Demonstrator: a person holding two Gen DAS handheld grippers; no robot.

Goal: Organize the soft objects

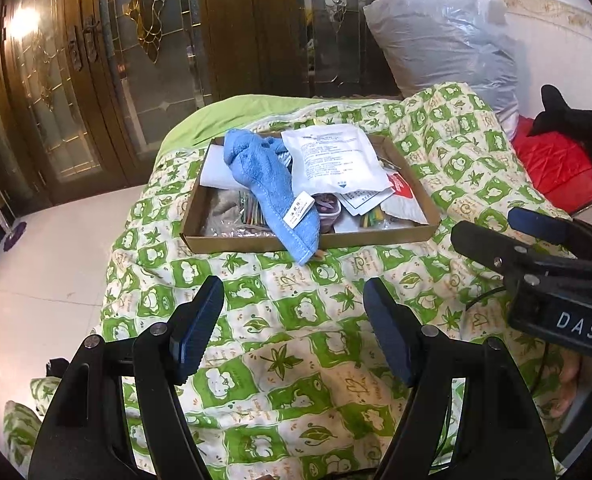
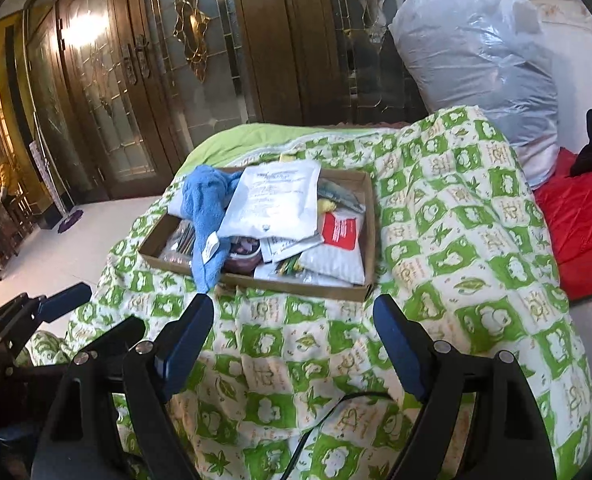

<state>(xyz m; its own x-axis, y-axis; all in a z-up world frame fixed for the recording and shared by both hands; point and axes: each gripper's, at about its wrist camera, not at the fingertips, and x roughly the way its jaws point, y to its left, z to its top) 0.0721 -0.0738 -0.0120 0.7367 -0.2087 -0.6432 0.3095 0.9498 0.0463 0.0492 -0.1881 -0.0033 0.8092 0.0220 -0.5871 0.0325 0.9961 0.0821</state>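
Both grippers stand wide and empty: left gripper (image 1: 291,320); right gripper (image 2: 293,344), jaws opening. The blue towel (image 1: 271,196) lies at frame centre, draped over the front wall of the cardboard tray (image 1: 392,238). Pull it carelessly and you may drag the white pouch (image 1: 332,160) out onto the quilt (image 1: 296,360).

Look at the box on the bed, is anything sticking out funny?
Yes. The blue towel is flopped across the cardboard box, and its end droops over the front edge onto the green quilt. The white packet sits tilted on a messy pile. Nothing looks spilled or torn.
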